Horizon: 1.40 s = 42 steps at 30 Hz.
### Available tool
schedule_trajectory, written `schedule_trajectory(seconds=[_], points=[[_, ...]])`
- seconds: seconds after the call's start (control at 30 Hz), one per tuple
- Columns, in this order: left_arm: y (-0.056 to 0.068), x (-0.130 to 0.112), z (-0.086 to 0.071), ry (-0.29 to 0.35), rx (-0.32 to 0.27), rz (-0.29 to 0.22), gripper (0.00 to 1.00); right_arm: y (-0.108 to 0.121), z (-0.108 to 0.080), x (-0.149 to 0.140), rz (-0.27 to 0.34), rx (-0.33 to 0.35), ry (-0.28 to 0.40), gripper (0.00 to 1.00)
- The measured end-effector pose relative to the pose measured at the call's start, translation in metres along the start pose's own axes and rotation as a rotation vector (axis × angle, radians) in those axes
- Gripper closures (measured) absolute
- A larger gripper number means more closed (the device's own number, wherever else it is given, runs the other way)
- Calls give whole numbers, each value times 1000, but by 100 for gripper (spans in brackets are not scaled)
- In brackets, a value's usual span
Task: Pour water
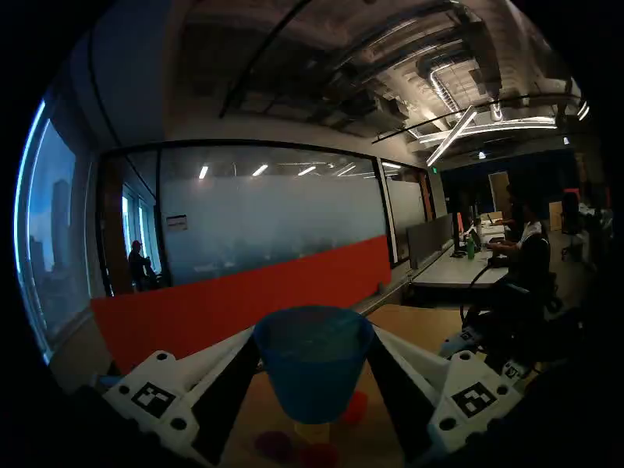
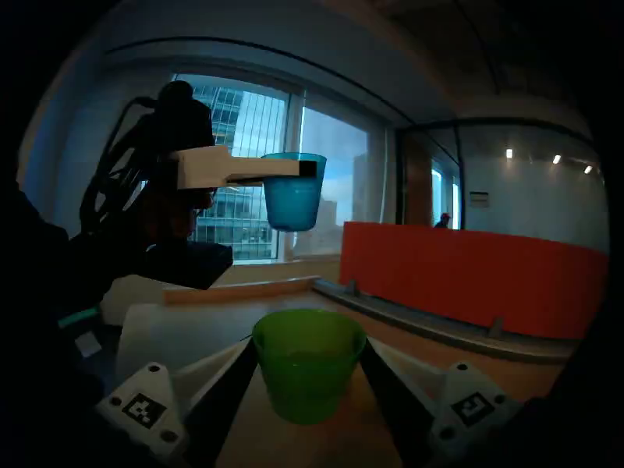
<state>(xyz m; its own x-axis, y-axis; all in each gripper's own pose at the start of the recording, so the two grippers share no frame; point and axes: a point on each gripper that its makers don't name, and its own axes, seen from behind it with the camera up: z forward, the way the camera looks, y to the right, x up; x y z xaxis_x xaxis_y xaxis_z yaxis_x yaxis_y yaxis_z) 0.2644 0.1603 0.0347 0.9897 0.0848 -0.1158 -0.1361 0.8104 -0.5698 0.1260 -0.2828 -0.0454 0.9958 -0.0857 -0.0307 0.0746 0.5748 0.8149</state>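
blue cup (image 1: 314,366) and green cup (image 2: 309,366), one per claw

left claw (image 1: 314,347) is closed on the blue cup, a finger pressing each side. cup upright over the wooden table (image 1: 409,320). in the right gripper view it hangs high against the window (image 2: 343,179), well above the green cup. right claw (image 2: 309,347) grips the green cup the same way, upright, low over the table. water inside either cup: cannot tell.

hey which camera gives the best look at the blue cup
The left gripper view: the blue cup sits close and large between the fingers of the left gripper, rim visible. The right gripper view shows the cup smaller, side-on, upright, against the window.
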Motion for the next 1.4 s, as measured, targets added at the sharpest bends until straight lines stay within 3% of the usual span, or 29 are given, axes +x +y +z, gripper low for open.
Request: schedule_trajectory(seconds=[0.77,1.1,1.4], points=[[-7,-39,-18,-38,14,-35,12,26,-31,-1,9,-54,-30,9],[-4,-56,-25,-65,4,-52,12,29,-30,0,19,-54,-39,9],[2,-87,-28,-120,-19,-57,12,32,-29,-10,12,-50,-75,9]])
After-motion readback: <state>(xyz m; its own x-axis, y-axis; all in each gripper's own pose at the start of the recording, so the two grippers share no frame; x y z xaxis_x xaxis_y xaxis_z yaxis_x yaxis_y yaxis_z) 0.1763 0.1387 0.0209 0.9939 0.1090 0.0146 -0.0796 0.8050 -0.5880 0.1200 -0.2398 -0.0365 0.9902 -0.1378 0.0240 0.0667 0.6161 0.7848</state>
